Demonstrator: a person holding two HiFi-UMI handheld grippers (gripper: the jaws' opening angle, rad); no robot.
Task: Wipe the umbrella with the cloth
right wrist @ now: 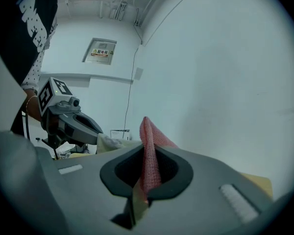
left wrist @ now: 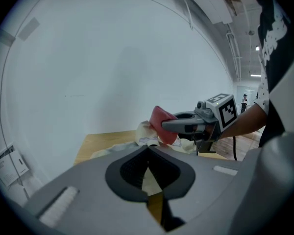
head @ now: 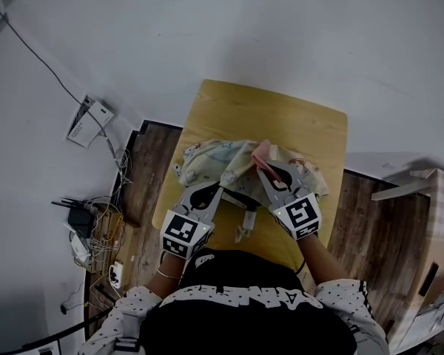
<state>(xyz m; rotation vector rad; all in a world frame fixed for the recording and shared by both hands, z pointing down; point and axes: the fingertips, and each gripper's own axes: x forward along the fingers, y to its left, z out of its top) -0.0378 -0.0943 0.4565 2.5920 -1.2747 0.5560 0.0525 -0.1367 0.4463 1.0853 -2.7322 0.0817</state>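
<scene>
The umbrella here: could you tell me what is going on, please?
A person stands at a small table with a gripper in each hand. The right gripper is shut on a pink cloth over the umbrella. The left gripper is shut at the umbrella's near edge; any grip there is unclear.

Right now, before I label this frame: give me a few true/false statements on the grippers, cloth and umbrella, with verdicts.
1. The right gripper has its fingers closed on the pink cloth. True.
2. The umbrella stands open on the floor. False: it lies collapsed on the wooden table.
3. The left gripper has its fingers wide apart. False: they are together, right at the umbrella's fabric.
4. The cloth lies flat on the table. False: it sticks up from the right gripper's fingers, over the umbrella.
5. In the head view, cables lie on the floor left of the table. True.
</scene>
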